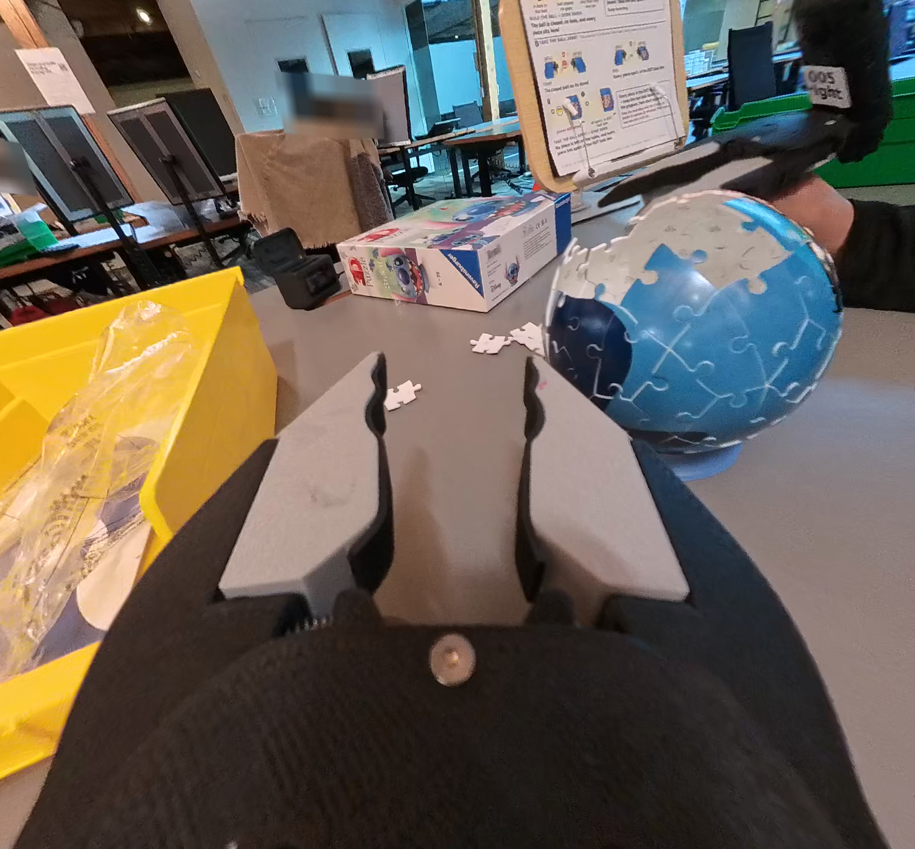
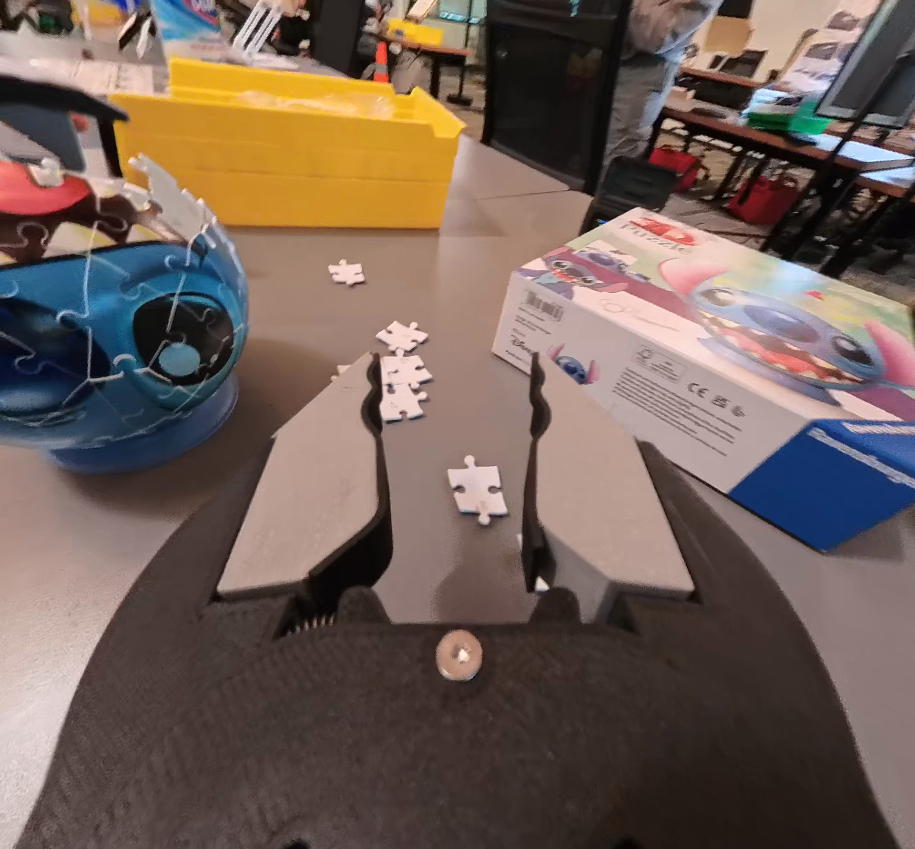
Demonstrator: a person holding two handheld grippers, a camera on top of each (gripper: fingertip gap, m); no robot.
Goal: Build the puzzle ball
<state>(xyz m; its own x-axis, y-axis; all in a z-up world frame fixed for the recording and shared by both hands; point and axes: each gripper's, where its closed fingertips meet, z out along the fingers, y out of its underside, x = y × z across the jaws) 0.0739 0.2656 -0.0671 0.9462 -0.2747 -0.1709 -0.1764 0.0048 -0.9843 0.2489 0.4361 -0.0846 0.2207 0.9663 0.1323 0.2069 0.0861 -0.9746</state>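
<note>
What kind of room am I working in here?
Probably an open-plan office or lab workspace, not a home. Rows of desks with office chairs stretch behind the grey table, and a propped instruction sheet and yellow bin suggest a set-up work station.

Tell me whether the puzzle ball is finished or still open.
Still open: the puzzle ball has a jagged, unclosed top edge, and loose pieces lie on the table.

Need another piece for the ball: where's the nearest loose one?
In the right wrist view, a white puzzle piece lies on the grey table between the open right claw's fingers, near the box.
</note>
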